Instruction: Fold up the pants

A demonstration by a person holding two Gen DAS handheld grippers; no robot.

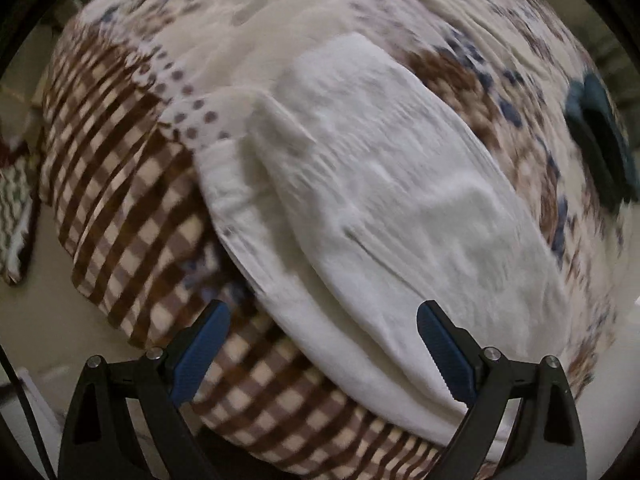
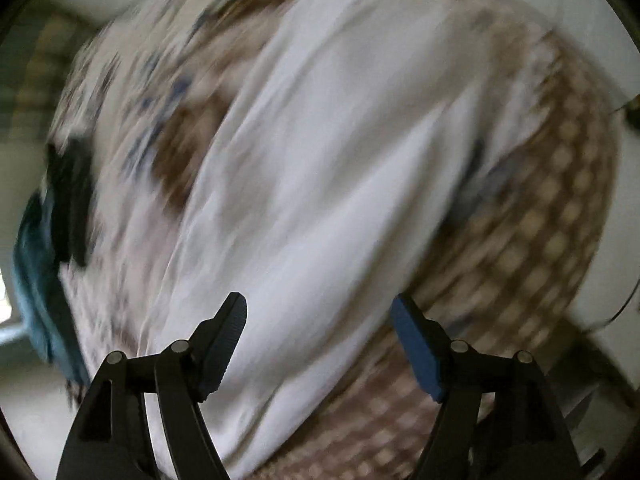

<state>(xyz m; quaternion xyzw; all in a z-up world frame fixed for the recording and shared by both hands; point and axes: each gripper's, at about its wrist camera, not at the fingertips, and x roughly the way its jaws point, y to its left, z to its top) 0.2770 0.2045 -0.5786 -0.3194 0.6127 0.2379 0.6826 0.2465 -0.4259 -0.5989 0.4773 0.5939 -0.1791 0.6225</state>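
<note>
White pants (image 1: 380, 200) lie folded in a long band across a patterned bedspread (image 1: 120, 208). My left gripper (image 1: 322, 320) hangs above their near end, pointing straight down, open, with nothing between its blue pads (image 1: 444, 354). In the blurred right wrist view the same white pants (image 2: 312, 184) run diagonally under my right gripper (image 2: 318, 312). Its jaws stand wide apart above the cloth and hold nothing.
The bedspread has a brown checked border (image 2: 532, 240) and a floral middle (image 1: 460, 40). A teal and black object (image 1: 600, 144) lies on the bed beside the pants, also seen as the teal object (image 2: 40, 264). Floor and a zigzag rug (image 1: 16, 208) lie past the bed's edge.
</note>
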